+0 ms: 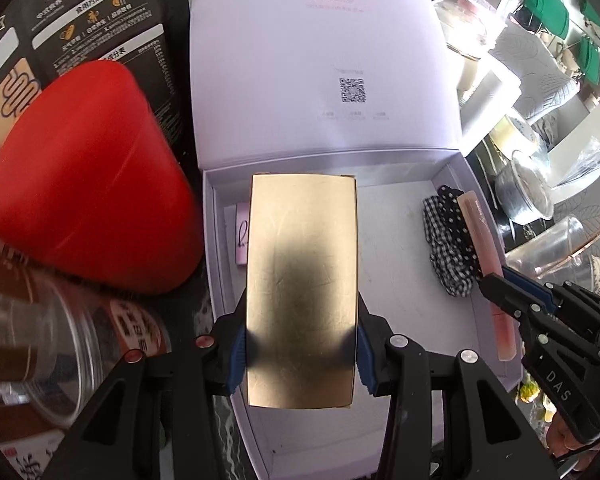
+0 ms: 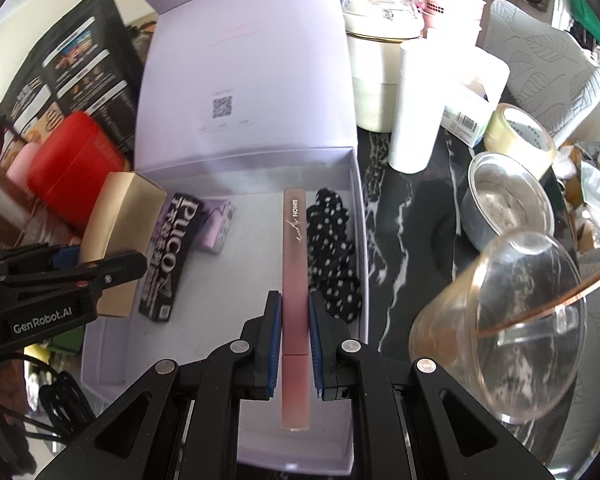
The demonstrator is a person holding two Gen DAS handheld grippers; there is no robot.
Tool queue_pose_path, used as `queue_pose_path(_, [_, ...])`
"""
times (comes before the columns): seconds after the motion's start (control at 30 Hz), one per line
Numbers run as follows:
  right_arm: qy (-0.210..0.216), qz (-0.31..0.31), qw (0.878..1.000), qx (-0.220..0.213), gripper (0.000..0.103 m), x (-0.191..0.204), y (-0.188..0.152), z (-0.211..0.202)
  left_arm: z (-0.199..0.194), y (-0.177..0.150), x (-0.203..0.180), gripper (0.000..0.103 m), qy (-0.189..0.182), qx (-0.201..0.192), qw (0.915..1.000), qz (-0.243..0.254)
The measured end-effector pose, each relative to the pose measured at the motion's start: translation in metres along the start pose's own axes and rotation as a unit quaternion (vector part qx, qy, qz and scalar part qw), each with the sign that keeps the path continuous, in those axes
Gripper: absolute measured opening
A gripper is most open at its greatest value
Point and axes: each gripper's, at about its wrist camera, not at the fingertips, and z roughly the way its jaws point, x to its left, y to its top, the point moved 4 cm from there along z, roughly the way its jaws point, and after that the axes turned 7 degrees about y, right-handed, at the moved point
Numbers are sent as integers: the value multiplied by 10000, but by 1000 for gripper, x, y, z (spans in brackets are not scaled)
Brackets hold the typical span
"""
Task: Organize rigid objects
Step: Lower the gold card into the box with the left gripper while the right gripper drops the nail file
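I am holding a gold box (image 1: 302, 292) between my left fingers (image 1: 300, 354), the blue pads pressing on its two long sides. The box is hanging over the left part of an open white gift box (image 1: 486, 240), whose lid is standing up behind it. In the right wrist view the same gold box (image 2: 116, 220) is showing at the left wall of the gift box, with my left gripper clamped on its near end.

My right fingers (image 2: 295, 344) are closed tight on a slim pink case (image 2: 295, 280), which is running lengthwise away from me over the right part of the gift box. White lettering is running along its far half. Whether either thing is touching the floor of the gift box I cannot tell.

Inside the gift box, a black packet with large white letters (image 2: 168, 256) is lying just beside the gold box, and a small lilac carton (image 2: 216, 226) is sitting next to that. A black spotted fabric piece (image 2: 334, 252) is bunched against the right wall, just beside the pink case.

A red container (image 1: 88, 176) is standing on the bench left of the gift box. A clear glass cup (image 2: 512, 320) is looming close on the right, with a roll of tape (image 2: 520, 136) farther back.
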Motion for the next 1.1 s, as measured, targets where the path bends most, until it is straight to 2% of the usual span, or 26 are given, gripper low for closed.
queue_pose_path(0.27, [-49, -102, 9999, -6, 13, -3, 14, 10, 13, 10, 2, 43, -14, 49, 10000, -36])
queue_pose_path(0.53, [-160, -203, 9996, 58, 13, -1, 18, 21, 28, 14, 5, 44, 162, 204, 9996, -120])
queue_pose_path(0.67, [-243, -216, 9994, 86, 13, -2, 20, 24, 30, 16, 4, 44, 159, 177, 9996, -174])
queue_pose_path(0.8, [-288, -200, 9993, 84, 14, -2, 19, 24, 32, 18, 3, 45, 260, 339, 9988, -239])
queue_pose_path(0.97, [-314, -185, 9993, 64, 14, 1, 20, 18, 31, 19, -4, 45, 433, 323, 9985, -87])
queue_pose_path(1.1, [-351, -207, 9992, 28, 14, 3, 22, 12, 25, 18, -5, 45, 420, 266, 9987, -76])
